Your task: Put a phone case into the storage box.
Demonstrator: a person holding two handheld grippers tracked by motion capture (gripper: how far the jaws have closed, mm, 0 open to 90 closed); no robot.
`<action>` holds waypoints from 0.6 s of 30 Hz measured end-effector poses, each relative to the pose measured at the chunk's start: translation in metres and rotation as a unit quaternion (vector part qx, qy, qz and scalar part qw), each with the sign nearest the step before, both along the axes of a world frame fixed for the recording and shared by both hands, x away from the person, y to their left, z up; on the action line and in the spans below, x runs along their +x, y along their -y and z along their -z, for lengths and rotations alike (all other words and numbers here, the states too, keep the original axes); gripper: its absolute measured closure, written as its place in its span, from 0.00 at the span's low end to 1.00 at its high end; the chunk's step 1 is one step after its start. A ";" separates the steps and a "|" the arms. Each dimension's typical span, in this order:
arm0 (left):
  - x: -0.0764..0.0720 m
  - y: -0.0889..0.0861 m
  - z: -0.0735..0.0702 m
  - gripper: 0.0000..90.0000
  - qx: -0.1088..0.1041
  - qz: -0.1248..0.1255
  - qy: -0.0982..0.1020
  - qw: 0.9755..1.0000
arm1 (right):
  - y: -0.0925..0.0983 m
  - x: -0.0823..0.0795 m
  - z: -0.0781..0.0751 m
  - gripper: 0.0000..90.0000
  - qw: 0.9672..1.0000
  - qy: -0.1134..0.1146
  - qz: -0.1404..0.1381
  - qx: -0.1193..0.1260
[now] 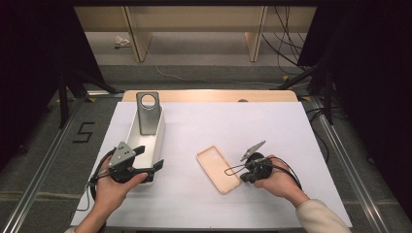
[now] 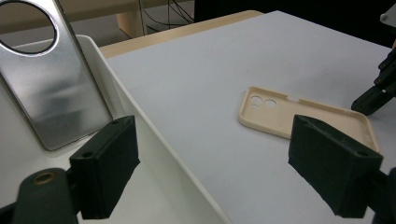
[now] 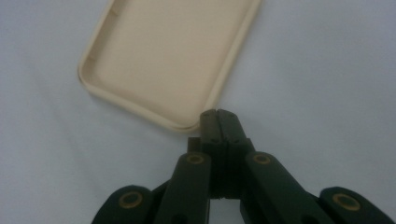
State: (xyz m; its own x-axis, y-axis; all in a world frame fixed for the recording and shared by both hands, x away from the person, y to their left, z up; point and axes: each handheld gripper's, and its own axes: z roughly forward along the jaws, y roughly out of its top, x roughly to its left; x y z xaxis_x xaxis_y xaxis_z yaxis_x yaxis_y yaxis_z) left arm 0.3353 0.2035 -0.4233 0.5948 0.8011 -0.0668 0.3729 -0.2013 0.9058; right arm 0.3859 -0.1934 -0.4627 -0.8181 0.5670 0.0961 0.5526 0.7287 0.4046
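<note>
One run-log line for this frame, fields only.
left gripper: open, straddling white bin wall | right gripper: shut, tips at beige phone case corner | silver case: leaning in bin

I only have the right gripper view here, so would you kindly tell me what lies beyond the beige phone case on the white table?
Observer: A white bin stands at the table's left side, seen in the high view.
Operator: Thank you; is anything inside it?
Observer: Yes, a silver phone case with a round cutout leans upright against its far end.
Operator: And where is the left gripper?
Observer: The left gripper has its jaws wide open astride the bin's near wall, holding nothing.
Operator: Is my own gripper touching the beige case?
Observer: The right gripper, jaws shut, sits at the near edge of the beige phone case; contact is unclear.
</note>
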 end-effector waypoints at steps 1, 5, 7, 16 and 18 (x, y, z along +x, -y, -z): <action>0.000 0.000 0.000 0.17 0.000 0.000 0.000 1.000 | -0.002 -0.001 0.000 1.00 1.000 -0.002 -0.004 0.000; 0.000 0.000 0.000 0.17 0.001 0.000 0.000 1.000 | -0.011 -0.007 0.000 1.00 1.000 -0.005 -0.025 -0.001; 0.000 0.000 0.000 0.17 0.001 0.001 0.000 1.000 | -0.017 -0.010 0.000 1.00 0.999 -0.004 -0.032 0.000; 0.001 0.000 0.001 0.17 0.002 0.001 -0.002 1.000 | -0.041 -0.020 0.001 1.00 0.998 -0.005 -0.067 0.005; 0.001 0.000 0.001 0.17 0.003 0.001 -0.002 1.000 | -0.044 -0.021 0.001 1.00 0.997 -0.006 -0.070 0.004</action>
State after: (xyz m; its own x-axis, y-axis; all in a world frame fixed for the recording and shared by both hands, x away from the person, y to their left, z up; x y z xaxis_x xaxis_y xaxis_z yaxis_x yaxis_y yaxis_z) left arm 0.3359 0.2030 -0.4242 0.5958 0.8005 -0.0650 0.3763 -0.2068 0.9031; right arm 0.3651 -0.1490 -0.4641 -0.8882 0.4459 0.1107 0.4500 0.7959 0.4050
